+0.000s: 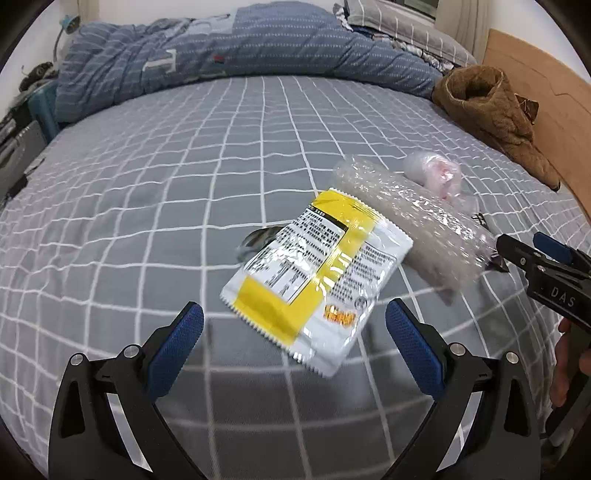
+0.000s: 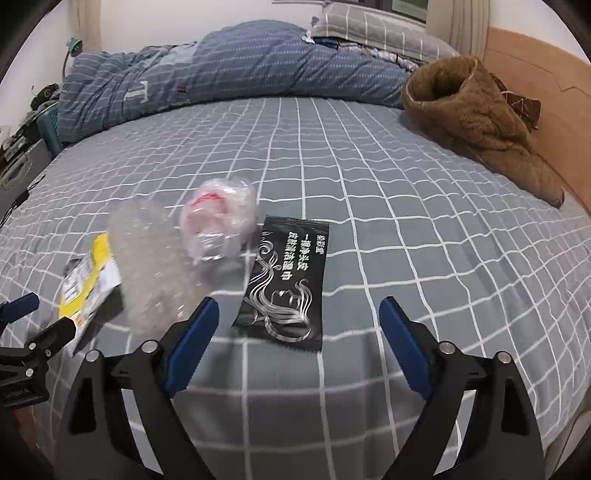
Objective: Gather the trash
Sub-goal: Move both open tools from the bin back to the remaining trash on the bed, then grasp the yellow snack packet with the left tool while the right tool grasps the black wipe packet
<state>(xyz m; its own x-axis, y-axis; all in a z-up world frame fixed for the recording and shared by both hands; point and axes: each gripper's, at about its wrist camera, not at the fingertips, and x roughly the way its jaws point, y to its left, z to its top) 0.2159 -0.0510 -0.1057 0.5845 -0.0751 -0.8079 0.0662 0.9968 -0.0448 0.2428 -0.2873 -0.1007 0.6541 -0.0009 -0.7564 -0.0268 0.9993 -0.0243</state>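
A yellow and white snack wrapper [image 1: 319,280] lies on the grey checked bed [image 1: 147,221], just ahead of my open left gripper [image 1: 294,325]. Beside it lie a roll of bubble wrap [image 1: 410,218] and a crumpled clear plastic bag with pink print [image 1: 436,173]. In the right wrist view a black wet-wipe sachet [image 2: 286,282] lies flat just ahead of my open right gripper [image 2: 299,321]. The bubble wrap [image 2: 155,269], the plastic bag [image 2: 218,221] and the wrapper [image 2: 86,284] sit to its left. The right gripper also shows in the left wrist view [image 1: 521,245], open and empty.
A blue striped duvet [image 1: 229,55] is bunched along the far side of the bed. A brown fleece garment [image 1: 495,110] lies at the right by the wooden headboard [image 1: 546,92]. Grey pillows [image 2: 376,29] sit at the back. Clutter stands off the bed's left edge [image 1: 18,147].
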